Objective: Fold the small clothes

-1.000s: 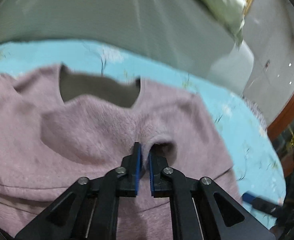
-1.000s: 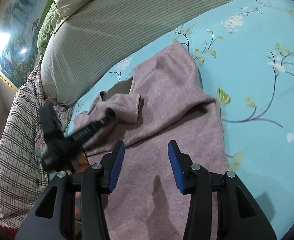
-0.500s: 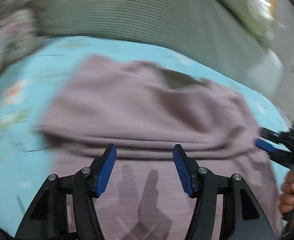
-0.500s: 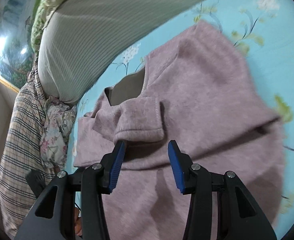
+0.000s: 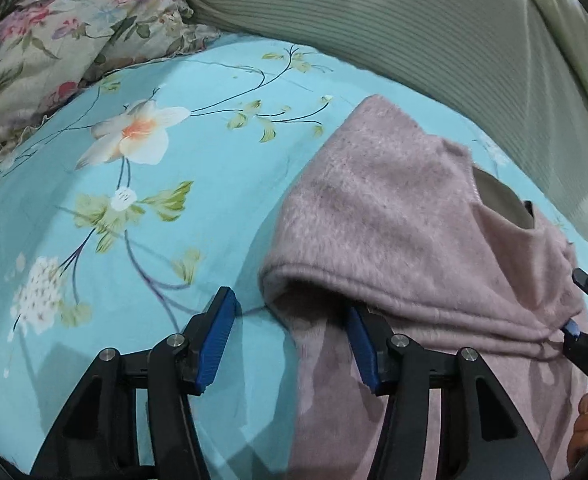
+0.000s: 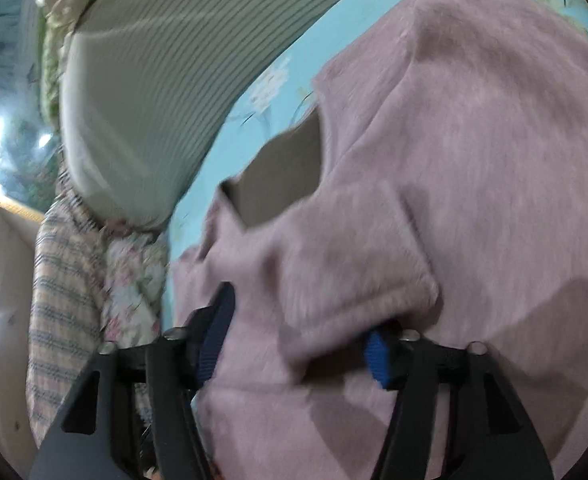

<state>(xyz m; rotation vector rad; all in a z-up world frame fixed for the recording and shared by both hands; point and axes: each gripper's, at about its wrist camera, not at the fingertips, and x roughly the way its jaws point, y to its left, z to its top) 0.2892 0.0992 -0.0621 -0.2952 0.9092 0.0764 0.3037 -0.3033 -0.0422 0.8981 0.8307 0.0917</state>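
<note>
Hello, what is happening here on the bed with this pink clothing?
A person with a handheld gripper in each hand is folding a small pink sweater on a bed with a blue floral sheet. Its sleeves are folded over the body. The left gripper is open at the folded left edge, one finger under the fabric. The right gripper is open too, reaching under the folded sleeve.
</note>
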